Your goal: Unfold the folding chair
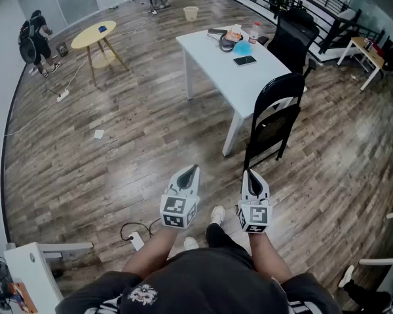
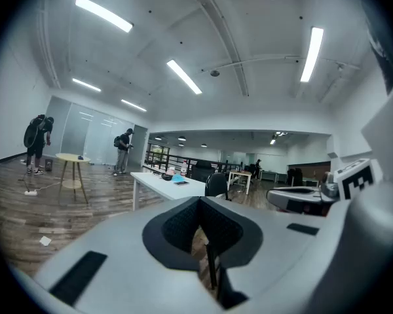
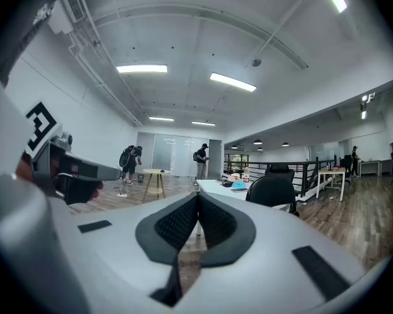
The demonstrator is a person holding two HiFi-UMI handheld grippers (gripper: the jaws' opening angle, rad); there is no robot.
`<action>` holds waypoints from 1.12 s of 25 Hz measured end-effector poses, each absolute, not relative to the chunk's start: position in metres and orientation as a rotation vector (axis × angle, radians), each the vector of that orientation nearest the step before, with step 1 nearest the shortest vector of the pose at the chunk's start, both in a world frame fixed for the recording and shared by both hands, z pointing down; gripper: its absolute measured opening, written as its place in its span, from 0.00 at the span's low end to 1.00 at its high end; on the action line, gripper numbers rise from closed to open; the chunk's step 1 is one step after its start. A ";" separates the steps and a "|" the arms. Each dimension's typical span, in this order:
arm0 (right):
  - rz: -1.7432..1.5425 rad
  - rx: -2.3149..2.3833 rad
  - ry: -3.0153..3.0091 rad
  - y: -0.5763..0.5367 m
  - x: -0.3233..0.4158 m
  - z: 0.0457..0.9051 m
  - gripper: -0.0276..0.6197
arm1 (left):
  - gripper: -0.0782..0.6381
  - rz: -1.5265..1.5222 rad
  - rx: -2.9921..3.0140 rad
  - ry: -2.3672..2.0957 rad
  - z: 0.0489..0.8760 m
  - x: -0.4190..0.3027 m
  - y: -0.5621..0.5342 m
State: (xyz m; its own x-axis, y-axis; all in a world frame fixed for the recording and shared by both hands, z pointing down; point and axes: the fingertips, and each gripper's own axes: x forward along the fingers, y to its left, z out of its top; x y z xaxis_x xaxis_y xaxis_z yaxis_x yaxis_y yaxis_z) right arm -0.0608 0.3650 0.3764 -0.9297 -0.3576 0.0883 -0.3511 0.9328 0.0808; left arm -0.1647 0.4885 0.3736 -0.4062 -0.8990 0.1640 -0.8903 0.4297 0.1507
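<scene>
A black folding chair [image 1: 273,118] stands folded flat against the near corner of the white table [image 1: 213,54]; its back also shows in the left gripper view [image 2: 216,184] and the right gripper view [image 3: 270,191]. My left gripper [image 1: 192,169] and right gripper [image 1: 251,174] are held side by side over the wooden floor, short of the chair. Both are shut with nothing between the jaws. The right gripper's tip is close to the chair's lower leg, apart from it.
On the white table lie a phone [image 1: 244,60], headphones [image 1: 226,42], a bottle [image 1: 253,32] and a blue cloth. A black office chair [image 1: 291,34] stands behind it. A round yellow table [image 1: 94,35], people at far left and top, a railing and floor cables are farther off.
</scene>
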 end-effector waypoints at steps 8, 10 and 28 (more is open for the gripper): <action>-0.134 0.510 -2.980 0.282 -0.103 0.385 0.07 | 0.12 -0.042 1.579 -2.448 0.376 -0.203 0.392; -0.132 0.514 -2.980 0.258 -0.115 0.385 0.07 | 0.12 -0.043 1.584 -2.439 0.375 -0.215 0.365; -0.005 0.690 -2.918 0.098 -0.145 0.393 0.07 | 0.12 0.042 1.765 -2.338 0.353 -0.270 0.172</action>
State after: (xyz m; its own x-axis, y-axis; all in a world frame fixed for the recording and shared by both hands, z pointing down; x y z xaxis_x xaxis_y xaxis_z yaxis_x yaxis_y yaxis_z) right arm -0.1455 0.0985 0.3935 -0.8844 -0.4457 0.1384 -0.4452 0.8947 0.0364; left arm -0.2695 0.1721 0.3531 -0.2601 -0.9478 0.1844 -0.9538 0.2820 0.1041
